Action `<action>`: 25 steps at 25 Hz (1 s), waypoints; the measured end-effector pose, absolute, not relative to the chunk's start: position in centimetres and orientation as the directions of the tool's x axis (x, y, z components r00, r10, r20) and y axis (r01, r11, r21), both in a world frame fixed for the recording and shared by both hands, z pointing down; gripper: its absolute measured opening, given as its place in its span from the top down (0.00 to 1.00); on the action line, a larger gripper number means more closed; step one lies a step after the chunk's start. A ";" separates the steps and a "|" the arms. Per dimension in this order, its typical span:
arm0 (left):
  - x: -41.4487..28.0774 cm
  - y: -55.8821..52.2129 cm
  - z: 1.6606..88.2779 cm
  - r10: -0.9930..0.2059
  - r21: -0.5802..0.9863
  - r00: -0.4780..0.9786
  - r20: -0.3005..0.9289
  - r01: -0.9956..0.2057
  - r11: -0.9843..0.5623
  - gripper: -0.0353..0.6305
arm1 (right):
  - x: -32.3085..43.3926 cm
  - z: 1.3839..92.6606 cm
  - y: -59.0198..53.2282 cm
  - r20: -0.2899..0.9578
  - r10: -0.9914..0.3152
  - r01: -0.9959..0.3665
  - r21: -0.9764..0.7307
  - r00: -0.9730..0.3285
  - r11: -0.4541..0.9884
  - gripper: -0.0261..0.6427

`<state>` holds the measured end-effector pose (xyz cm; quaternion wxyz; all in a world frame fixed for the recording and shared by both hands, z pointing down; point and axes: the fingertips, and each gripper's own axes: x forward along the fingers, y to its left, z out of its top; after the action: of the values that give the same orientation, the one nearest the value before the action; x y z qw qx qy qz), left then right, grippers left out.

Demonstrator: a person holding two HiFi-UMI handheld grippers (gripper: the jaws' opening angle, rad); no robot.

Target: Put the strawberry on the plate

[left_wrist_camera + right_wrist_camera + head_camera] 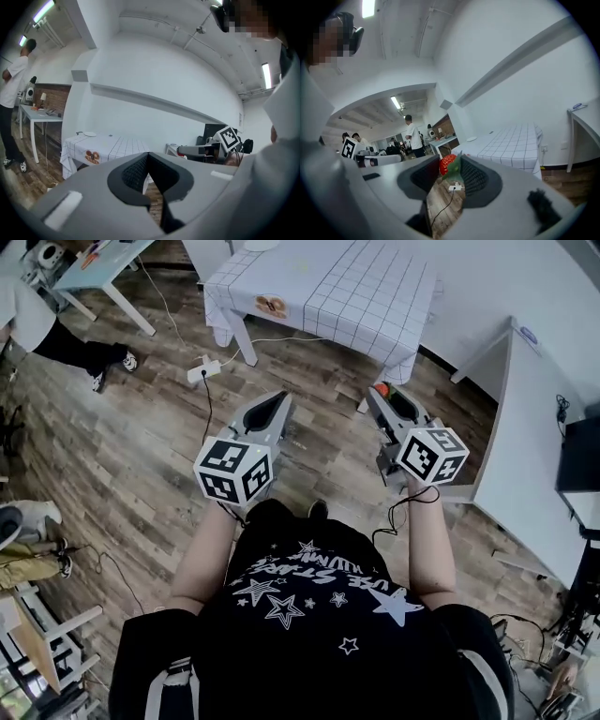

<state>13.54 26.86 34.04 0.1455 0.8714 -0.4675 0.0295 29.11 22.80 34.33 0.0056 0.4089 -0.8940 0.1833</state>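
A red strawberry (446, 165) with green leaves sits between the tips of my right gripper (451, 165), which is shut on it. From the head view the strawberry (380, 389) shows as a red spot at the tip of the right gripper (382, 396), held in the air over the wooden floor. A white plate (471, 138) lies on the far table with the checked cloth (328, 287); the left gripper view also shows the plate (89, 134). My left gripper (278, 401) hangs beside the right one, its pads (140, 169) together with nothing between them.
A power strip (203, 371) and its cable lie on the floor short of the table. A white desk (534, 427) stands at the right. A person (11, 93) stands at the left beside another table (94, 268). More people are far off in the right gripper view.
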 end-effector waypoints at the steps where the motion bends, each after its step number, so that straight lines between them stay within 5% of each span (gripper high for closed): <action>1: 13.0 26.3 33.9 -0.818 0.219 0.543 0.187 -0.835 -0.505 0.94 | 28.7 34.4 22.0 0.160 -0.720 -0.725 -0.325 -0.676 0.608 0.73; 9: 9.0 21.5 35.1 -0.859 0.241 0.468 0.205 -0.875 -0.419 0.94 | 25.9 35.5 16.2 0.187 -0.680 -0.697 -0.336 -0.709 0.634 0.73; 25: 0.0 1.2 35.1 -0.827 0.248 0.532 0.180 -0.838 -0.485 0.93 | 17.6 34.1 -2.9 0.208 -0.734 -0.757 -0.296 -0.646 0.583 0.73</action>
<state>0.02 1.18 35.08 0.1541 0.8616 -0.4834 0.0181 17.58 -2.88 34.08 0.0314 0.4193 -0.8890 0.1814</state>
